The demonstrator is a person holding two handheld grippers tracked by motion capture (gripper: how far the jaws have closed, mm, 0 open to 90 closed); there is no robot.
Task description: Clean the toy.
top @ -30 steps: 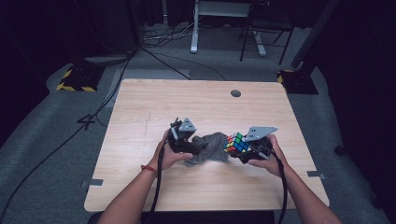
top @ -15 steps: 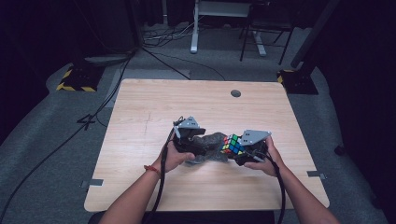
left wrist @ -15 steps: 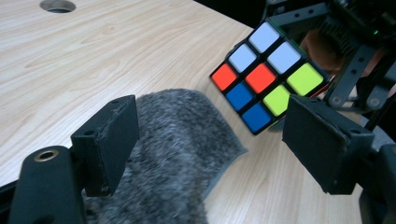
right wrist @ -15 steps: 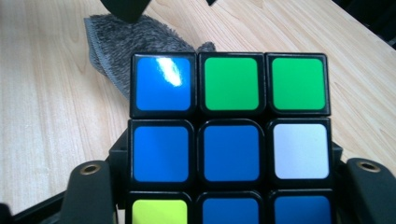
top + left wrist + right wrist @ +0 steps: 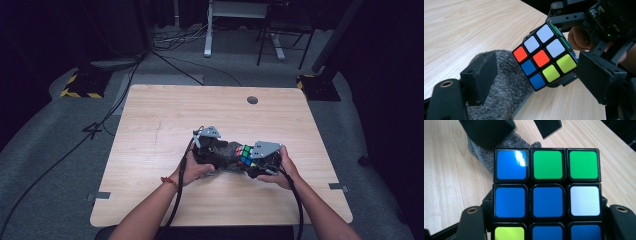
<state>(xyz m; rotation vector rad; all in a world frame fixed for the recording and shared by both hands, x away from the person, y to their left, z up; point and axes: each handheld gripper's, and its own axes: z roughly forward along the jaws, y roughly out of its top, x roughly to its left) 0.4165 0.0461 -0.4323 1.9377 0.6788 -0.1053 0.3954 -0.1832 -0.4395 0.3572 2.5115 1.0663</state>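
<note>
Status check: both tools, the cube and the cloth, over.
Right tool shut on puzzle cube, cube held off the table. Left tool jaws open, astride grey fuzzy cloth. Nothing between cube and cloth.

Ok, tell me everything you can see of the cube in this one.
The cube is a black-framed three-by-three puzzle with glossy stickers, scrambled. The face toward the left claw shows white, red, blue and yellow-green squares; the face in the right gripper view is mostly blue, with two green, one white and one yellow-green. It is tilted, lifted off the table, clamped in the right claw. Grey furry cloth lies just beside it; contact unclear.
</note>
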